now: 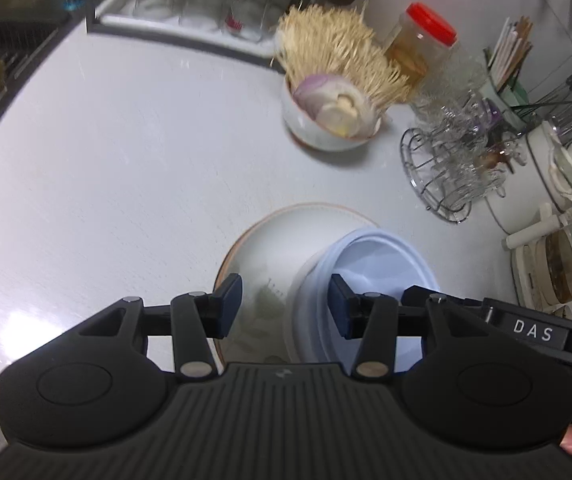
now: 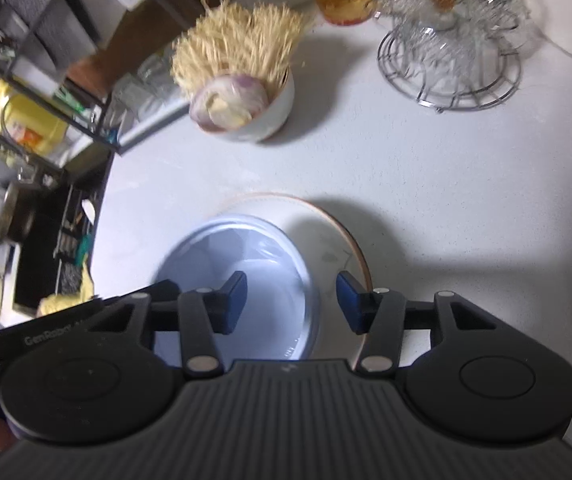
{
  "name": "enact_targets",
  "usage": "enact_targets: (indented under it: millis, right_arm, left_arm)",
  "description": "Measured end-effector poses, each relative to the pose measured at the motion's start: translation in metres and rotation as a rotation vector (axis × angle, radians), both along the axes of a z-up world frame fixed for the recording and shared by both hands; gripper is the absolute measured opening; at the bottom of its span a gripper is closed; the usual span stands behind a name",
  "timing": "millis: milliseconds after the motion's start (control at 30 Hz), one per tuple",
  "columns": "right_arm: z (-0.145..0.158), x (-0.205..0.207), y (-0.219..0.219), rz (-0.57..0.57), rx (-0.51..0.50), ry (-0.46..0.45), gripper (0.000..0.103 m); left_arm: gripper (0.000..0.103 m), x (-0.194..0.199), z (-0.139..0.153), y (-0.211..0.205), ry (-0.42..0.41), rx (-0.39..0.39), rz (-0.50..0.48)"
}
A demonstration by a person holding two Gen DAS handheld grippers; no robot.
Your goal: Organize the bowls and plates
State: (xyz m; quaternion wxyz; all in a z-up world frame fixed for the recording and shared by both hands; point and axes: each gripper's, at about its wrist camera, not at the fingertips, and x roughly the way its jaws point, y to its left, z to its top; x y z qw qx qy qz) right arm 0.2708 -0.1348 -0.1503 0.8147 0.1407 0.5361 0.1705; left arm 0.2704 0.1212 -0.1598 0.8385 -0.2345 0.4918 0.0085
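A pale blue bowl (image 1: 369,256) sits on a white plate with a brown rim (image 1: 286,232) on the white counter. Both show in the right wrist view too: the bowl (image 2: 226,256) and the plate (image 2: 325,232). My left gripper (image 1: 286,306) is open and hovers over the plate, its right finger at the bowl's left rim. My right gripper (image 2: 291,304) is open above the bowl's right rim, one finger over the bowl, the other over the plate. The right gripper's body (image 1: 525,332) shows in the left wrist view.
A white bowl with onion and garlic (image 1: 333,116) stands further back, a bundle of toothpicks (image 1: 337,52) behind it. A wire rack of glass cups (image 1: 449,160), a red-lidded jar (image 1: 421,44) and utensil holders stand right. A glass tray (image 1: 190,4) and sink (image 1: 14,40) lie left.
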Motion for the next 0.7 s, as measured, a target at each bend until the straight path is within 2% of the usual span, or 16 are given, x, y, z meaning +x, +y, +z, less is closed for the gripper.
enact_targets:
  millis: [233,333,467,700]
  right_arm:
    - [0.038,-0.021,0.0,-0.05,-0.045,-0.108,0.053]
    - [0.057,-0.032,0.0,-0.056,-0.055,-0.15,0.053]
    - [0.091,-0.049,-0.009,-0.073,-0.013,-0.219,0.053]
    - [0.132,-0.085,-0.021,-0.071,0.011,-0.35,0.053]
  left_arm:
    - [0.053,-0.011,0.037,0.006,-0.04,-0.002,-0.04]
    - [0.053,-0.019,0.055,0.007,-0.069,0.026,-0.07]
    - [0.053,-0.036,0.085,0.009,-0.165,0.06,-0.066]
    - [0.053,-0.066,0.127,-0.004,-0.258,0.132,-0.076]
